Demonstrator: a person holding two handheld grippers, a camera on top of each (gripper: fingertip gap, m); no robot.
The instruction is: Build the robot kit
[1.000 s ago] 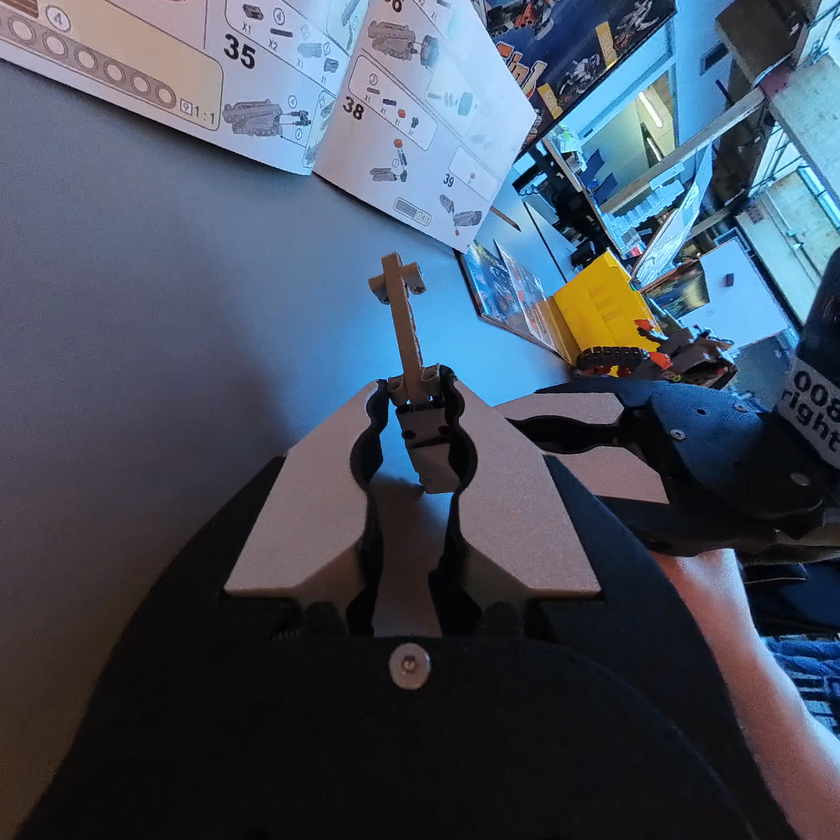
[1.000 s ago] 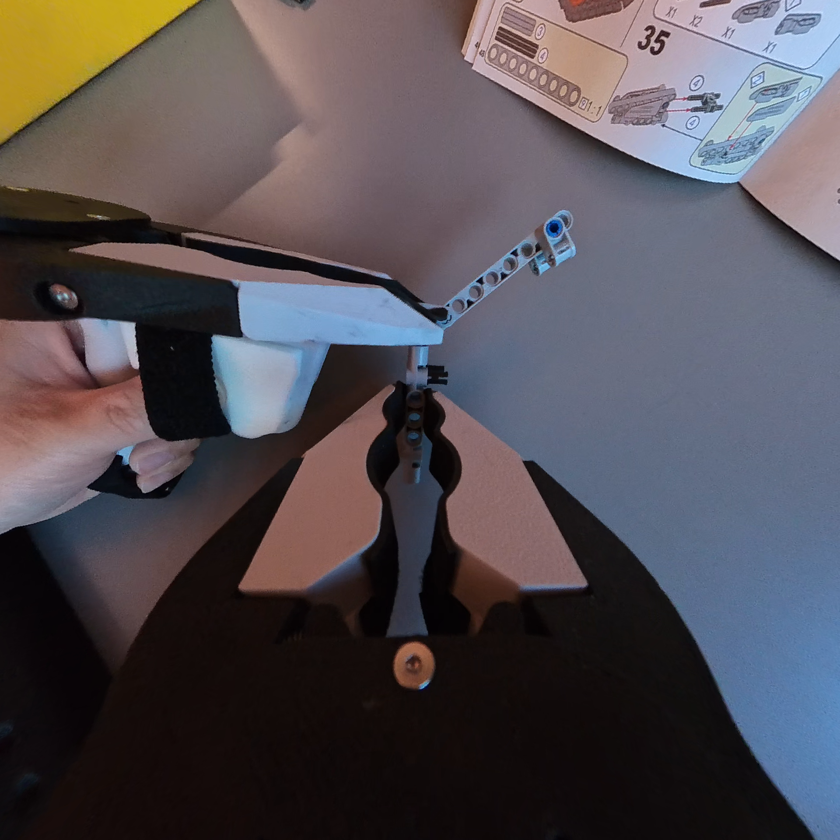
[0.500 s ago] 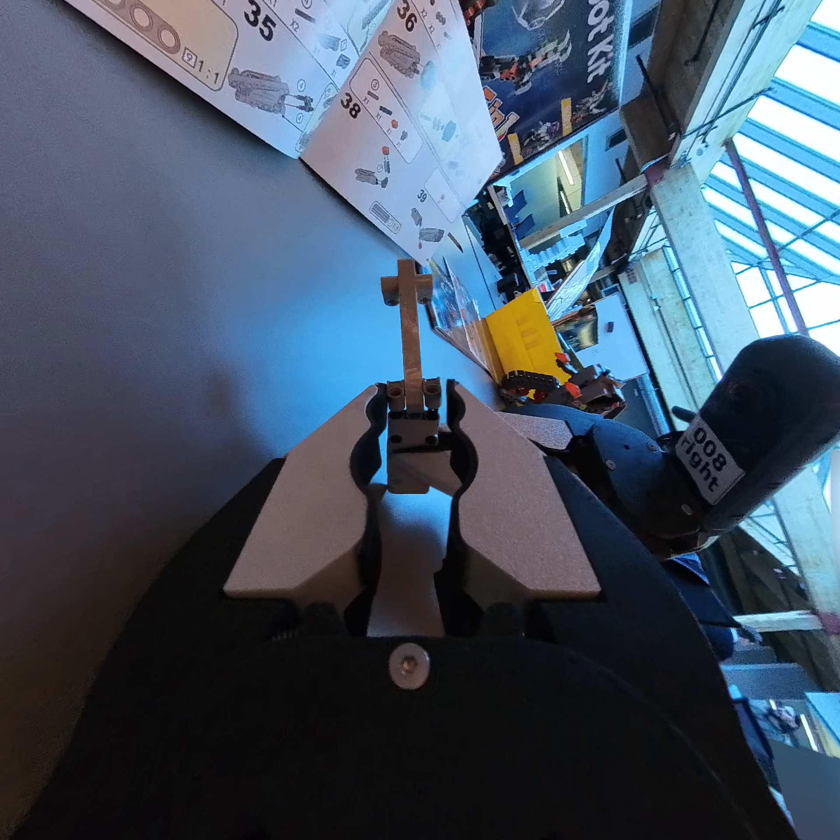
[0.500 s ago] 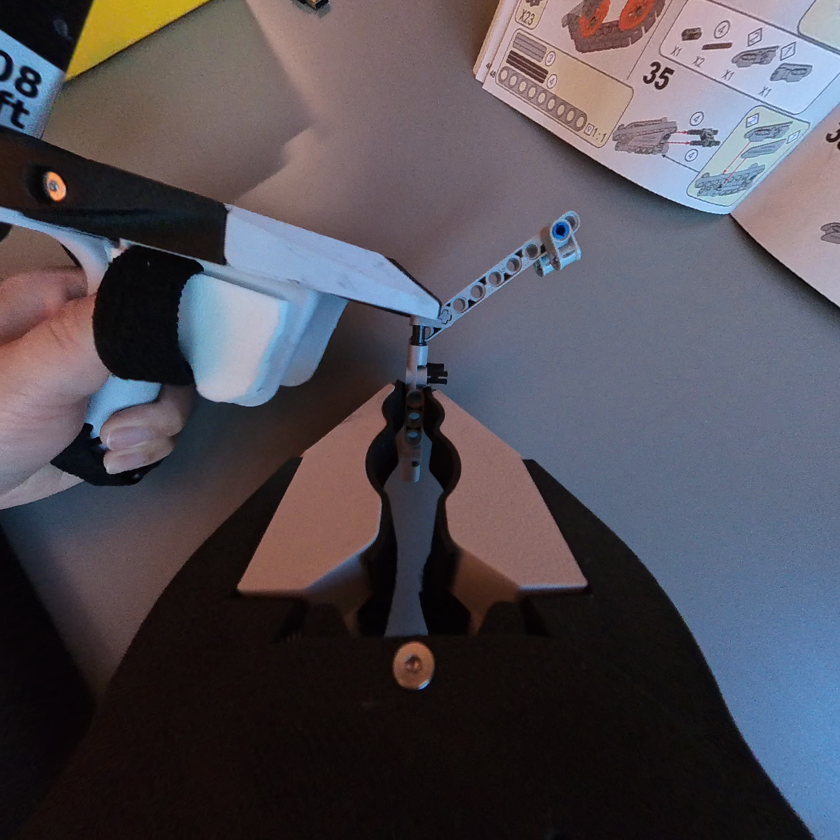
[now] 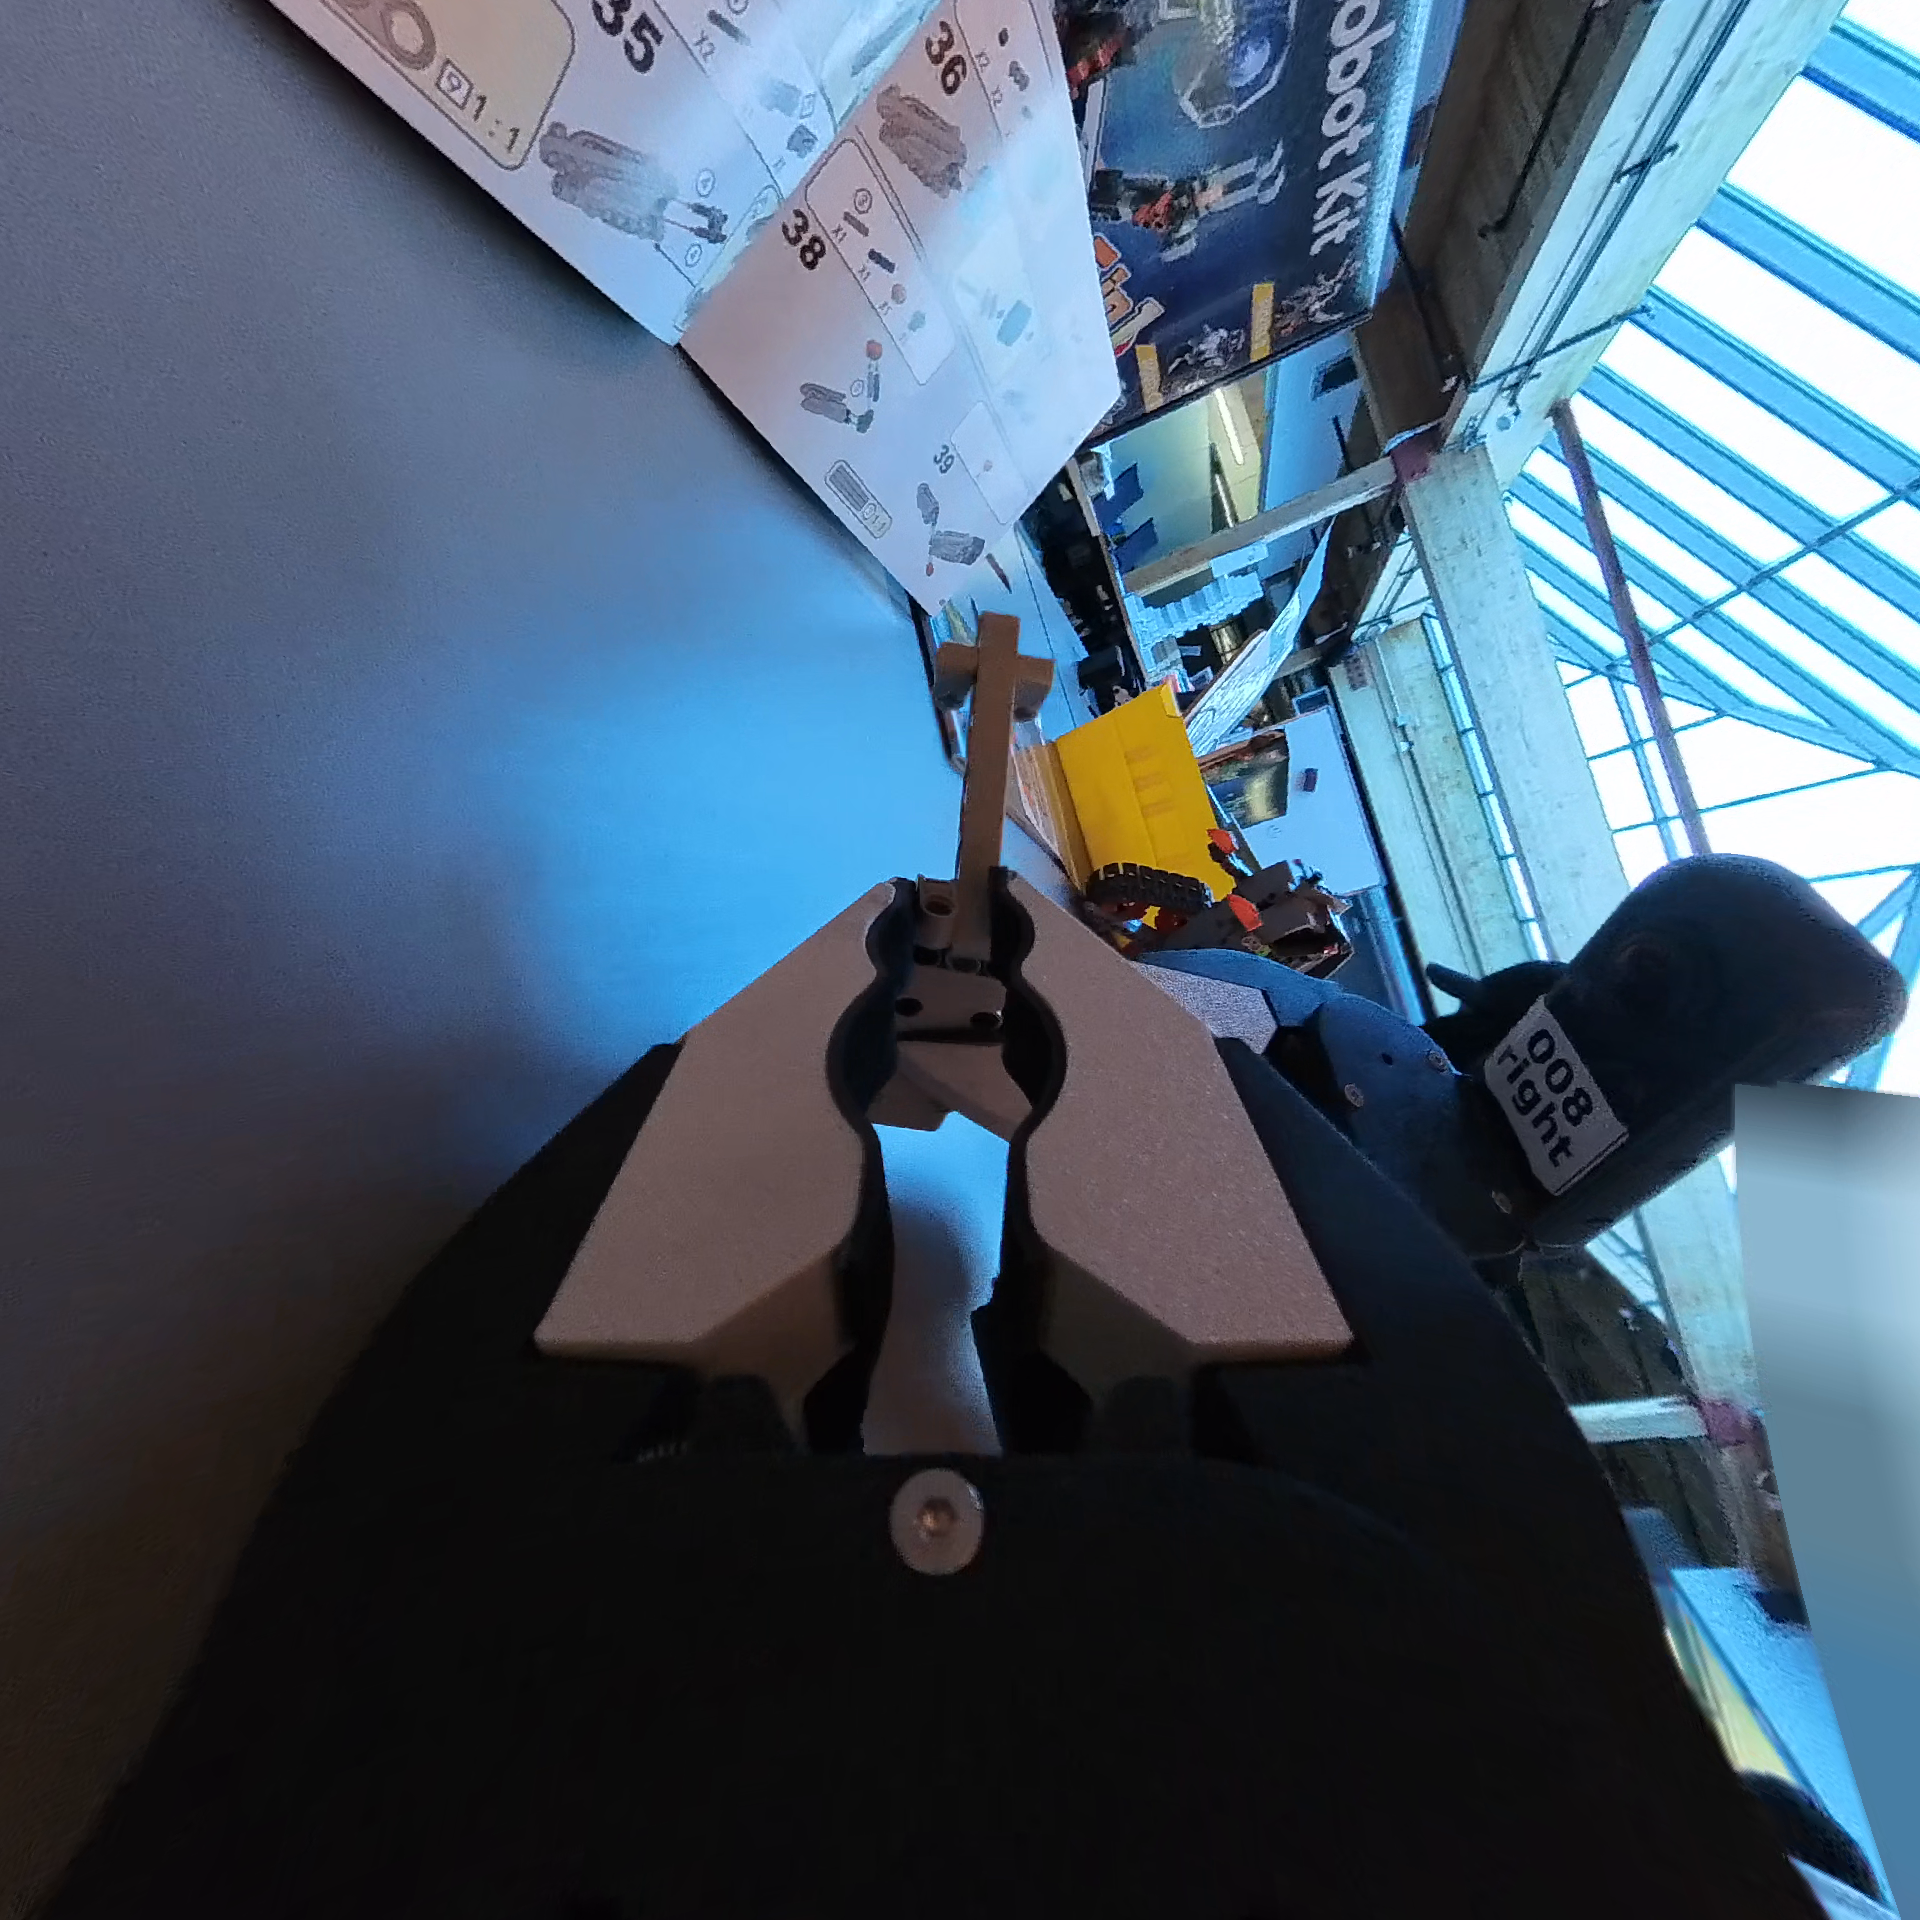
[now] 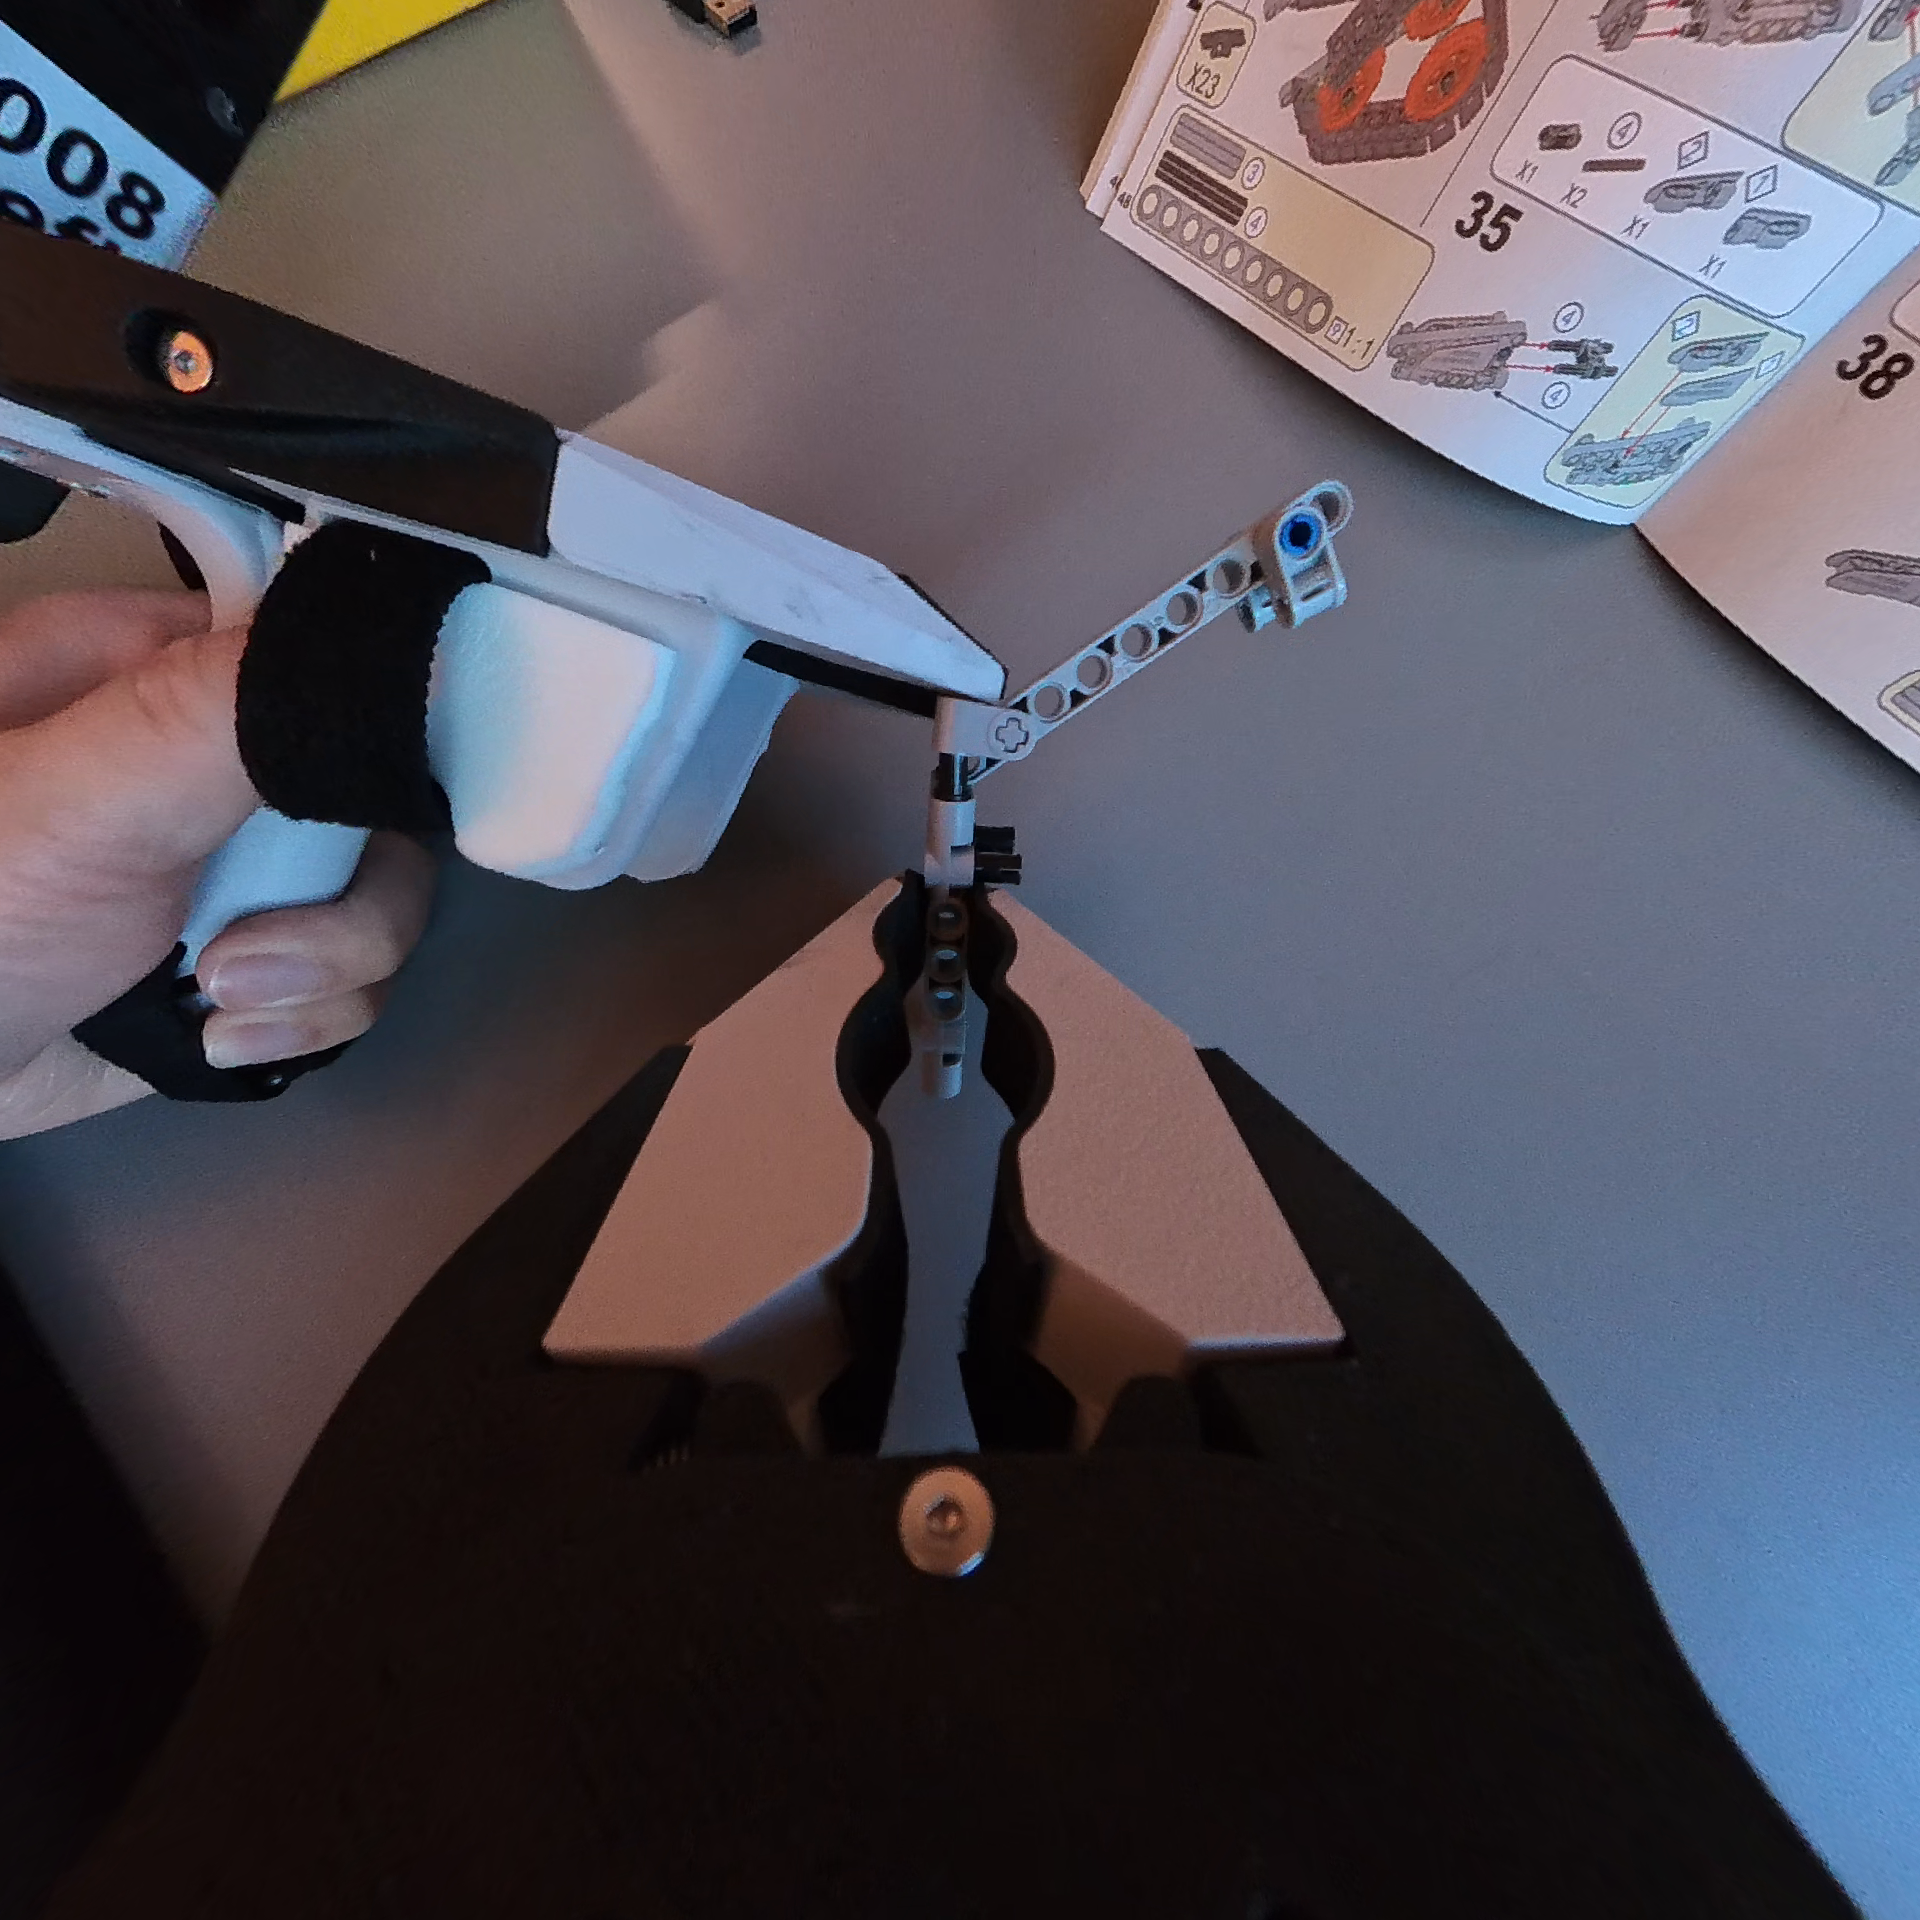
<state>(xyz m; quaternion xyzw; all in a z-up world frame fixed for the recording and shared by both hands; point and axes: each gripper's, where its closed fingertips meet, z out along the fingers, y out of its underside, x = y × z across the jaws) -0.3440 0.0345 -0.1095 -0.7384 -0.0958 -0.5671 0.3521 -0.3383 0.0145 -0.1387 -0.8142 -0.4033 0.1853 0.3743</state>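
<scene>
My left gripper (image 5: 956, 909) is shut on one end of a long grey holed beam (image 5: 982, 790), which sticks out ahead and carries a small cross connector (image 5: 992, 675) at its far end. In the right wrist view the left gripper (image 6: 966, 691) comes in from the left holding the beam (image 6: 1132, 634), whose far connector has a blue pin (image 6: 1297, 535). My right gripper (image 6: 951, 883) is shut on a short grey holed piece (image 6: 945, 987). That piece's top meets the held end of the beam. Both are above the grey table (image 6: 1351, 1039).
An open instruction booklet (image 6: 1558, 260) lies at the far right, also in the left wrist view (image 5: 831, 208). Beyond it stand a printed box (image 5: 1226, 187), a yellow bin (image 5: 1122, 790) and a tracked model (image 5: 1195, 904). A hand (image 6: 94, 831) grips the left gripper's handle.
The left gripper has tilted, swinging its view up towards the room and ceiling. In the right wrist view its handle has risen and the beam end has stayed against the short piece.
</scene>
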